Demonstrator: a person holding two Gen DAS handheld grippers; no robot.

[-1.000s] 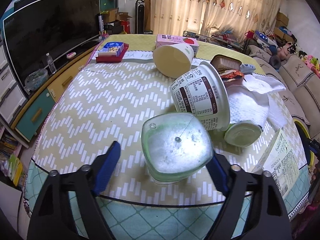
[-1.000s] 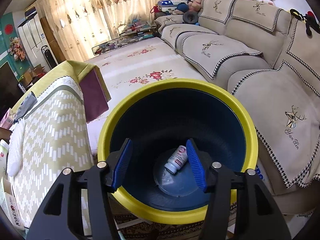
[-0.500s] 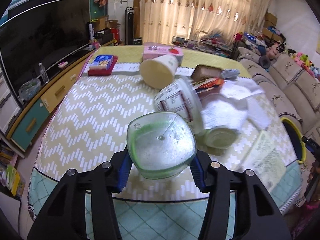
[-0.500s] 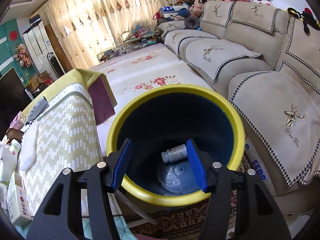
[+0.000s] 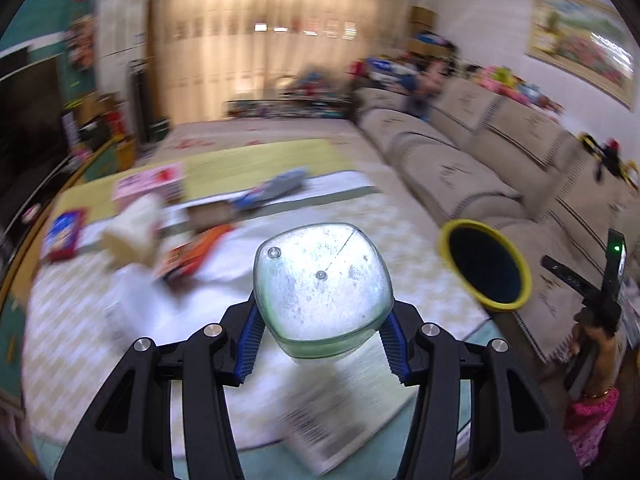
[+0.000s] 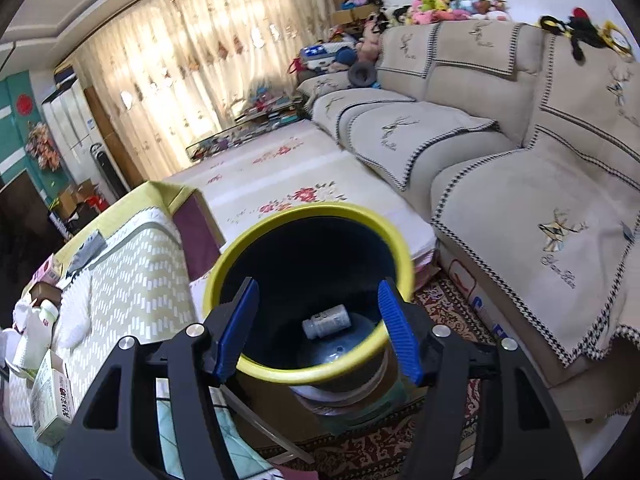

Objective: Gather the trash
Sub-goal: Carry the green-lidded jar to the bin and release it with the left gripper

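Observation:
My left gripper is shut on a clear green-tinted plastic container, held up above the table with its base toward the camera. The yellow-rimmed dark blue bin stands to its right, beside the sofa. In the right wrist view my right gripper is open and empty, its fingers over the near rim of the bin. A small white bottle lies on the bin's bottom. More trash, cups and wrappers, lies blurred on the table.
The table with the zigzag cloth holds a small carton and white cups. A beige sofa stands right of the bin. The other handheld gripper shows at the left view's right edge.
My left gripper has lifted the container off the table and swung right toward the bin. My right gripper has drawn back from the bin, and the bottle inside has rolled.

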